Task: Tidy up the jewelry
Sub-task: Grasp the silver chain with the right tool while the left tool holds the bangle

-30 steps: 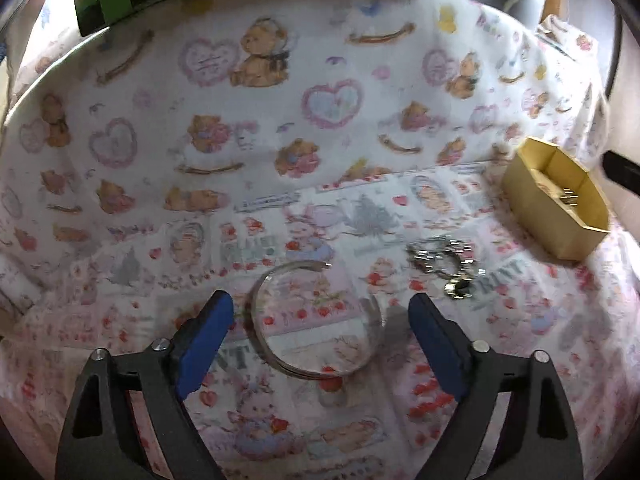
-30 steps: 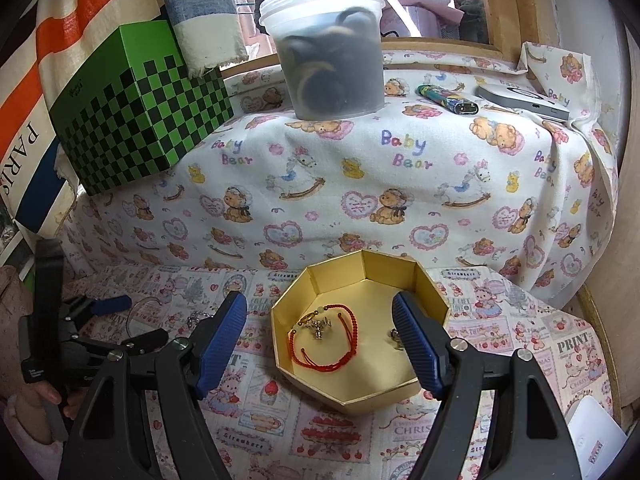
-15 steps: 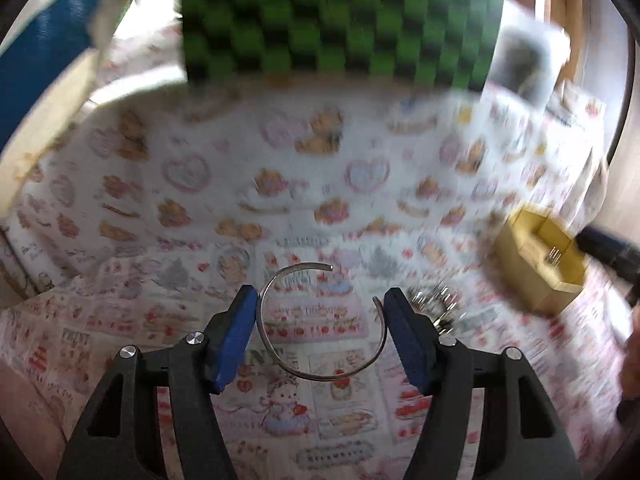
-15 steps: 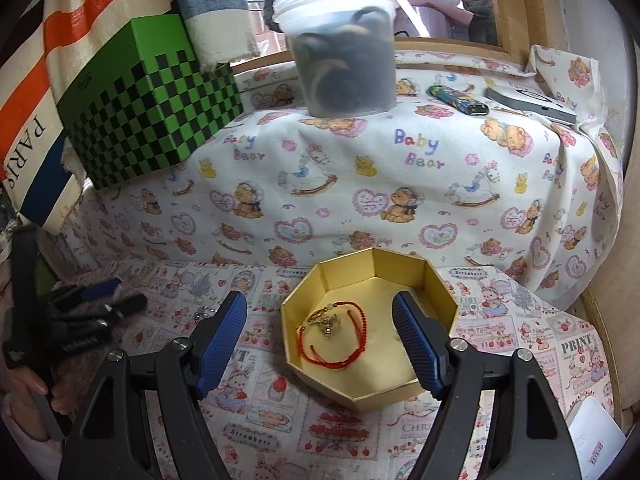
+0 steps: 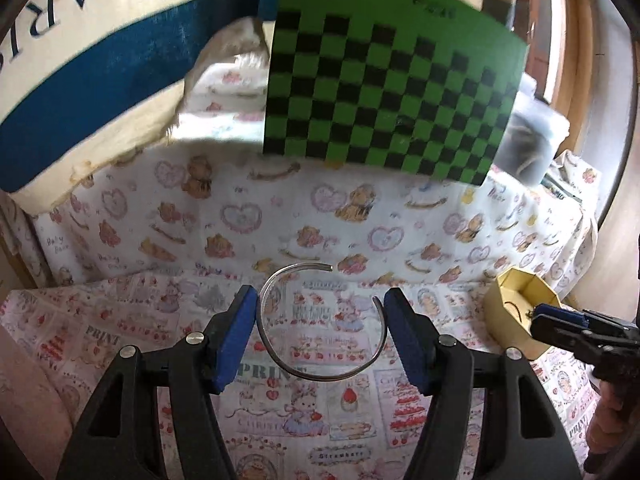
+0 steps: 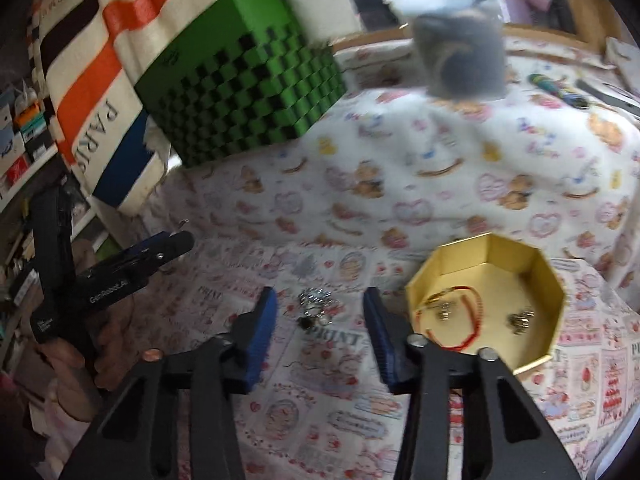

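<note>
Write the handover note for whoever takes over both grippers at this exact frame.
Left gripper: jaws clamped on the thin silver open bangle, lifted off the printed cloth.
Right gripper: jaws have just been closing, astride the silver charm cluster on the cloth, not pressing it yet.
Gold octagonal cardboard box: already holds the red cord bracelet and a small metal piece.
Left to do: bangle and charm cluster into the box.

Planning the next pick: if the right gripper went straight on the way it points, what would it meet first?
Probably the silver beaded charm bracelet lying on the printed cloth, which sits between the right gripper's open blue pads. The gold octagonal box stands off to the side, though depth is hard to judge.
</note>
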Action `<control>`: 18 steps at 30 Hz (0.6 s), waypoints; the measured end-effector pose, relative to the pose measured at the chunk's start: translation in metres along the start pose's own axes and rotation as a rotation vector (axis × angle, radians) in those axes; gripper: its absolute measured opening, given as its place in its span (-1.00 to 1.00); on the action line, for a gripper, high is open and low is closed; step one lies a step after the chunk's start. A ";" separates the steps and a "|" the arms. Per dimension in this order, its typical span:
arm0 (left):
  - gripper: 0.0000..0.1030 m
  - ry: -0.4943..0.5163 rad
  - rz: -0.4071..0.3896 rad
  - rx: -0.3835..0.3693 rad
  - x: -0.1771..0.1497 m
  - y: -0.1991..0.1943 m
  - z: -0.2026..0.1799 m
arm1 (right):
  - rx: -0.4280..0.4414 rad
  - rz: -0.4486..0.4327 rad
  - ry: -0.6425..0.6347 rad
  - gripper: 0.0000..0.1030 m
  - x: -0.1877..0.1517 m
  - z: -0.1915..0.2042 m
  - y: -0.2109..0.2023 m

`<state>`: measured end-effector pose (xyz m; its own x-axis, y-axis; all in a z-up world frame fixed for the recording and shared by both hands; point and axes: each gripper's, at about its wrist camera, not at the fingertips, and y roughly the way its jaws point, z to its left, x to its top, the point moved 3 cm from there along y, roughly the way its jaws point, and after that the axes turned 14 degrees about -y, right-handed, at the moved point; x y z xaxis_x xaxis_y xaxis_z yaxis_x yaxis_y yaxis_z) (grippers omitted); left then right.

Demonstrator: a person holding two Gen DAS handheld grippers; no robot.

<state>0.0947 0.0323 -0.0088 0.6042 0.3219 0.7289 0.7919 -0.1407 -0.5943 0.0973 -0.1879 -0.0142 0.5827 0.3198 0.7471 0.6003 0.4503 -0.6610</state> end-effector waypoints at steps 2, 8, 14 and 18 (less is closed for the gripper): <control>0.24 -0.004 0.008 0.003 -0.001 0.004 0.001 | 0.005 0.037 -0.032 -0.33 0.001 0.009 0.014; 0.24 -0.020 0.022 0.013 -0.003 0.010 0.005 | 0.000 0.157 -0.113 -0.47 0.005 0.032 0.056; 0.24 0.004 0.028 0.024 -0.004 0.013 0.006 | -0.070 0.229 -0.139 -0.64 0.002 0.039 0.084; 0.24 0.002 0.028 0.027 -0.004 0.014 0.007 | -0.102 0.263 -0.138 -0.74 -0.003 0.039 0.096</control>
<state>0.1026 0.0352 -0.0220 0.6266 0.3164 0.7122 0.7717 -0.1247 -0.6236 0.1318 -0.1132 -0.0770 0.6497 0.5279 0.5470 0.4944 0.2532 -0.8316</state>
